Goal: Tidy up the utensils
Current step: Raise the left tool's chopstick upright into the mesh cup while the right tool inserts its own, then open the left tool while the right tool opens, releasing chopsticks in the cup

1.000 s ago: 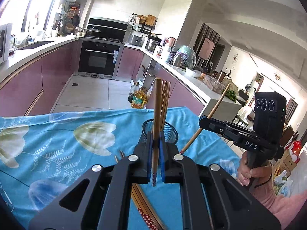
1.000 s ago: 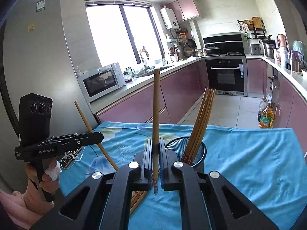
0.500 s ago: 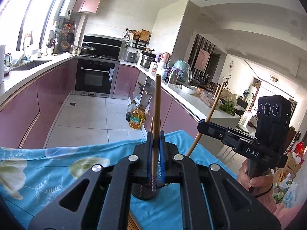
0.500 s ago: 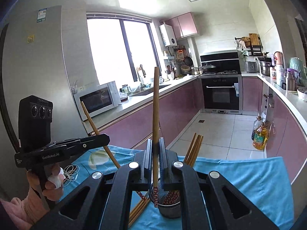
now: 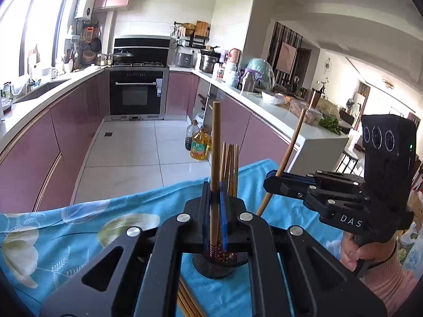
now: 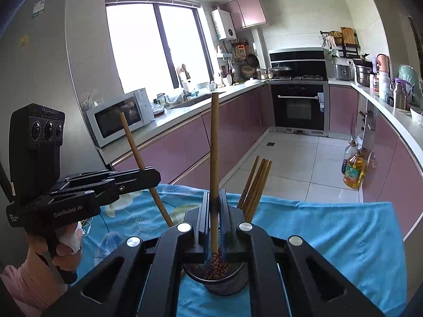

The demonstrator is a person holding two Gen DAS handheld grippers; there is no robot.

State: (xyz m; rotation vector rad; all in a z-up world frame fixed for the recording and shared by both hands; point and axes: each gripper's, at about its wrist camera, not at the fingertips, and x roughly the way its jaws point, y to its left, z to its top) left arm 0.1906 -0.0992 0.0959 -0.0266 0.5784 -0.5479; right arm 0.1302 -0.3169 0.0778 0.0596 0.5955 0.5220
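Over the blue floral tablecloth [image 5: 79,227], toward the table's far edge, the left gripper [image 5: 216,211] has its jaws clamped on one chopstick [image 5: 215,158], held upright with its patterned tip just above the black mesh holder [image 5: 211,266]. Several chopsticks [image 5: 230,166] already stand in that holder, and a few loose chopsticks [image 5: 187,303] lie on the cloth on its near side. Further right, the right gripper [image 6: 214,216] is likewise clamped on a second chopstick [image 6: 214,158], upright, its tip at the holder's mouth.
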